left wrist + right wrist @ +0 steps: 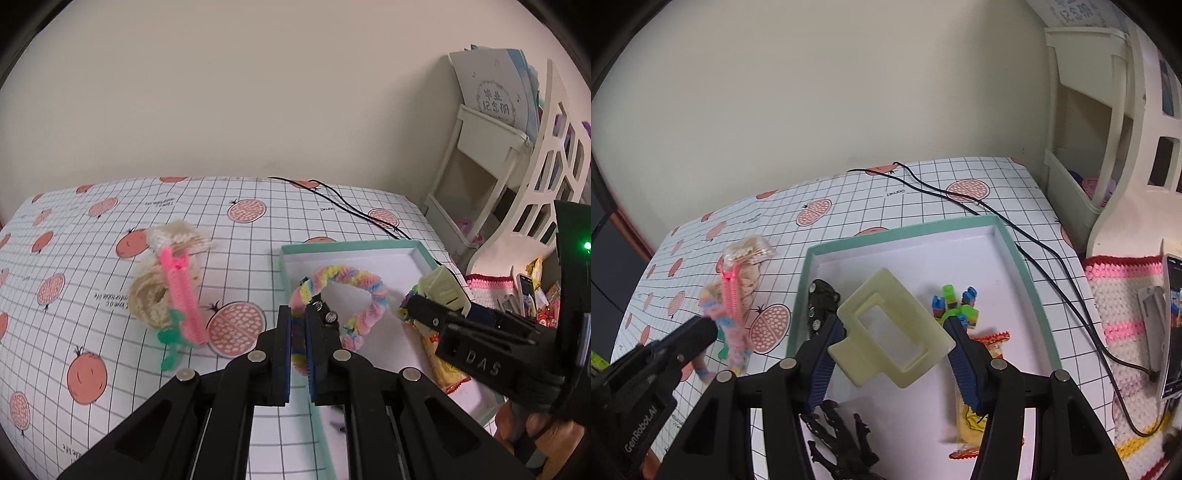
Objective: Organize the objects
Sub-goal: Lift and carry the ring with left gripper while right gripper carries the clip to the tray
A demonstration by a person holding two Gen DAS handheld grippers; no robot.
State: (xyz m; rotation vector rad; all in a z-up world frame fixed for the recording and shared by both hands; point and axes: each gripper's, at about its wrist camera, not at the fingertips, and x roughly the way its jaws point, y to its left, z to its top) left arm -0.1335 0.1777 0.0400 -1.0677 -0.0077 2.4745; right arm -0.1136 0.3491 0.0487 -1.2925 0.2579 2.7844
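Right gripper (892,345) — jaws spread wide, clamped on the edges of a pale hair claw clip (890,332), held above the teal-rimmed tray (1015,240); lower it level onto bare tray floor before releasing. Clip's long axis runs upper-left to lower-right. Left gripper (298,325) — nearly closed, pinching the pastel chenille ring (345,295) over the tray's left rim.

Left gripper (298,334): jaws nearly shut, clamped on pastel fuzzy pipe-cleaner ring (341,304). Right gripper (892,341): jaws spread wide, gripping pale yellow-green rectangular plastic claw clip (890,328).
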